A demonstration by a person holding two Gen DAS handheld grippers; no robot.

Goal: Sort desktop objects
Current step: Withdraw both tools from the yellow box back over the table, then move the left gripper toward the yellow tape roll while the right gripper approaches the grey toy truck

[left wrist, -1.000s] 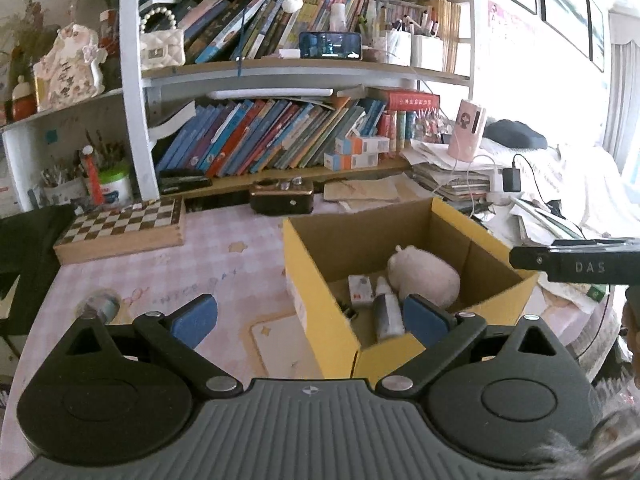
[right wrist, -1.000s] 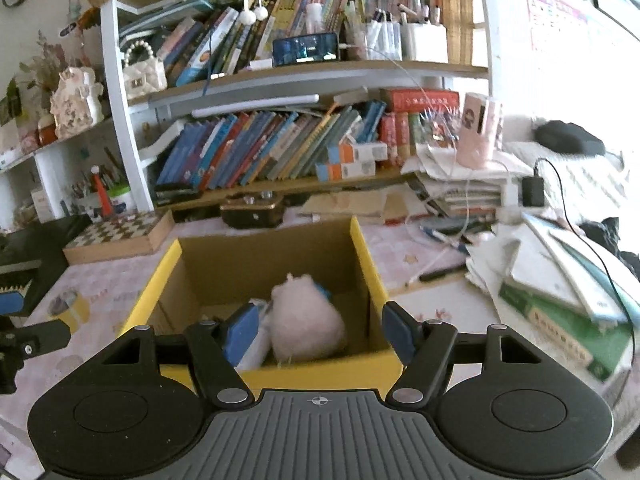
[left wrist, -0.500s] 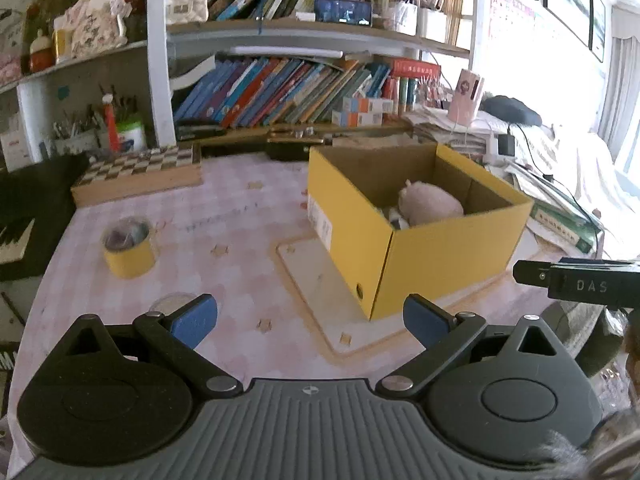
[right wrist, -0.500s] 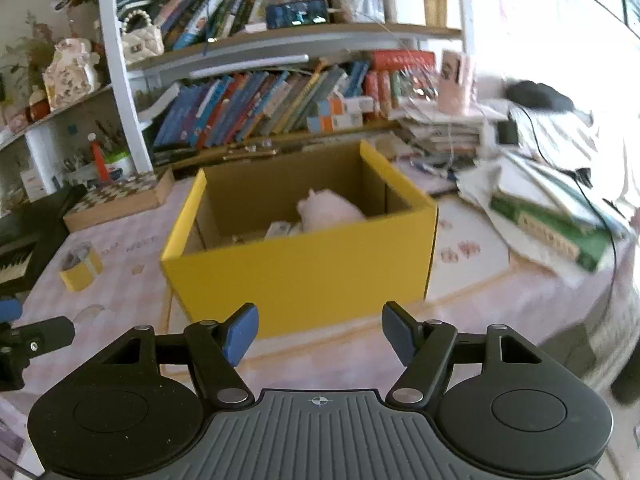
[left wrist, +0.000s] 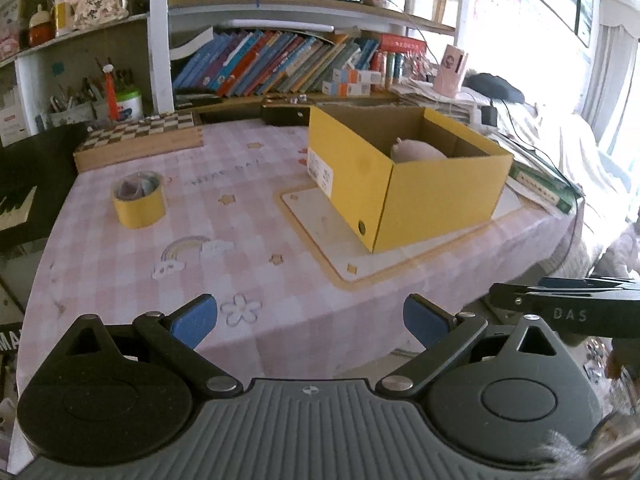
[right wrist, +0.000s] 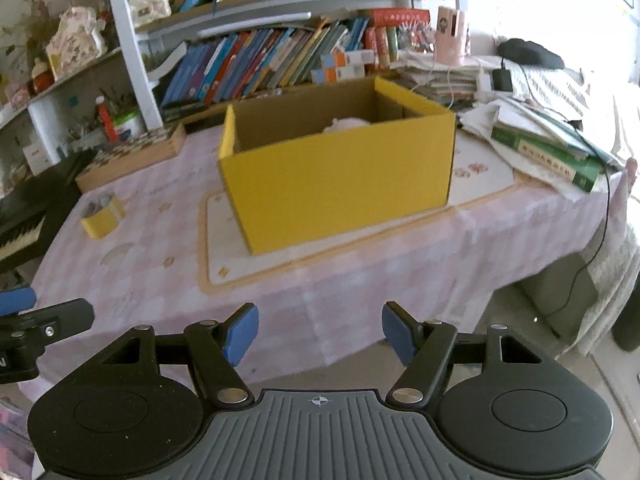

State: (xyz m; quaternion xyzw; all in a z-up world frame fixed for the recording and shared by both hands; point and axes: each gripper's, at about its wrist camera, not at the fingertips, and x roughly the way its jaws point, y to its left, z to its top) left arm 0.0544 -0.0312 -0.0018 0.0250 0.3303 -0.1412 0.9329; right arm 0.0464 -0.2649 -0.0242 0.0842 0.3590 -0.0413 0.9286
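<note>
A yellow cardboard box (left wrist: 436, 200) stands on a placemat on the pink checked tablecloth; it also shows in the right wrist view (right wrist: 340, 184). A pale plush toy (left wrist: 416, 149) lies inside it, its top just showing in the right wrist view (right wrist: 346, 123). A yellow tape roll (left wrist: 138, 200) sits on the cloth to the left, also in the right wrist view (right wrist: 102, 216). My left gripper (left wrist: 310, 320) is open and empty, over the table's front edge. My right gripper (right wrist: 320, 334) is open and empty, in front of the table.
A wooden chessboard box (left wrist: 140, 136) lies at the back left. Bookshelves (left wrist: 280, 64) line the back. Stacked books and papers (right wrist: 548, 148) with cables cover the right end. A black keyboard (right wrist: 24, 216) is on the left.
Both grippers have pulled back and away from the box, from over its opening to beyond the table's front edge. Both stay open and empty.
</note>
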